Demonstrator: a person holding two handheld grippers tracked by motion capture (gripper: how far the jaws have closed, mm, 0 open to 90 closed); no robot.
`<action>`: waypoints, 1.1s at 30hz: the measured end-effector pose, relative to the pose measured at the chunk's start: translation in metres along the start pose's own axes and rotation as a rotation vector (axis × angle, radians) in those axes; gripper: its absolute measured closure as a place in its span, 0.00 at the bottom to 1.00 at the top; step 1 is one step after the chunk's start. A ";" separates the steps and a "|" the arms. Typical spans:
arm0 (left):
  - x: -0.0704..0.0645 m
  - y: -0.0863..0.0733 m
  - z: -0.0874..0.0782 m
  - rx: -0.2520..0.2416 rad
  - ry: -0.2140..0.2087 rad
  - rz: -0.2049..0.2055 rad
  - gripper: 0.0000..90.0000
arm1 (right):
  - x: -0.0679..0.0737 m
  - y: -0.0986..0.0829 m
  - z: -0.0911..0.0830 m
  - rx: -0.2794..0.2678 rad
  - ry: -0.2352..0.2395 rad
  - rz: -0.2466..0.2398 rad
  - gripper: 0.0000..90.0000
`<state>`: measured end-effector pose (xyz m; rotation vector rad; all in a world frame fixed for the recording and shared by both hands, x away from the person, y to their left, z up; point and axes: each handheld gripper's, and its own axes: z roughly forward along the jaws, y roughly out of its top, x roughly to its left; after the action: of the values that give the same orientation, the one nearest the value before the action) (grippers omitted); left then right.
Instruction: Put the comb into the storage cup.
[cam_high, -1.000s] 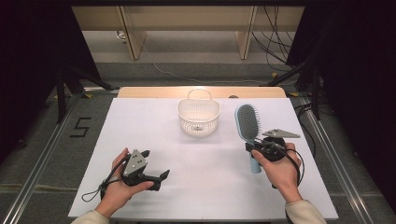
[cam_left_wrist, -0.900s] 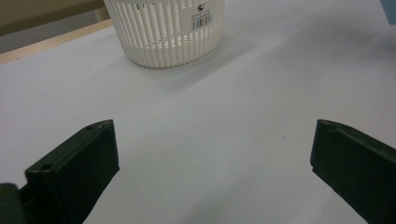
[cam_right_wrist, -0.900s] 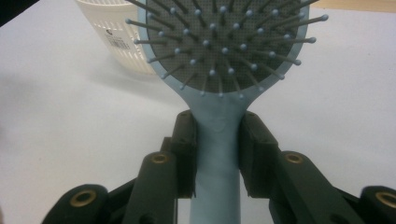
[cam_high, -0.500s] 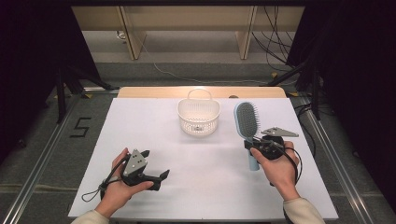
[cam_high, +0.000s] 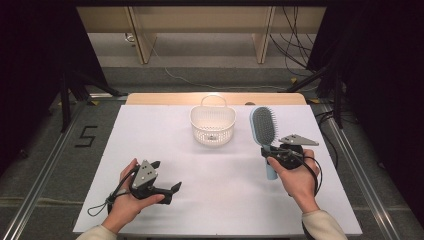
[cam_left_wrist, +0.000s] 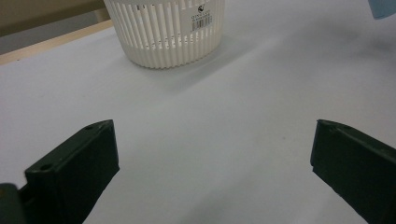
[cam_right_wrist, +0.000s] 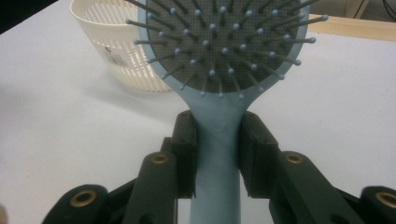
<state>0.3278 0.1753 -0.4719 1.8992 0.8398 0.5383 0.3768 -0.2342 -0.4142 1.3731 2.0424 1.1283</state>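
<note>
Contact is shown closely in the right gripper view: the hairbrush (cam_right_wrist: 217, 70) is clamped at its handle by the right gripper (cam_right_wrist: 217, 154), bristles facing the camera. From the high view, it is seen beside the basket (cam_high: 213, 126). The left gripper (cam_high: 166, 176) is held low, fingers (cam_left_wrist: 74, 175) wide apart over bare surface (cam_high: 225, 200).

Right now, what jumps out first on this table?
The blue hairbrush, bristles up, its handle clamped in the right gripper at the table's right. Beside it, mid-table toward the far edge, stands a white slatted basket. The left gripper rests open near the front left.
</note>
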 end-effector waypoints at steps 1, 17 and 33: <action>0.000 0.000 0.000 -0.001 0.001 -0.003 0.00 | 0.000 0.000 0.000 0.000 0.000 0.000 0.78; 0.000 0.000 0.000 -0.001 0.000 -0.003 0.00 | 0.000 0.005 0.001 -0.061 -0.004 -0.003 0.78; 0.000 0.000 0.000 -0.002 0.003 -0.007 0.00 | 0.003 0.008 0.002 -0.092 -0.005 -0.017 0.78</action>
<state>0.3278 0.1758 -0.4718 1.8930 0.8479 0.5379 0.3810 -0.2294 -0.4088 1.3098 1.9694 1.1947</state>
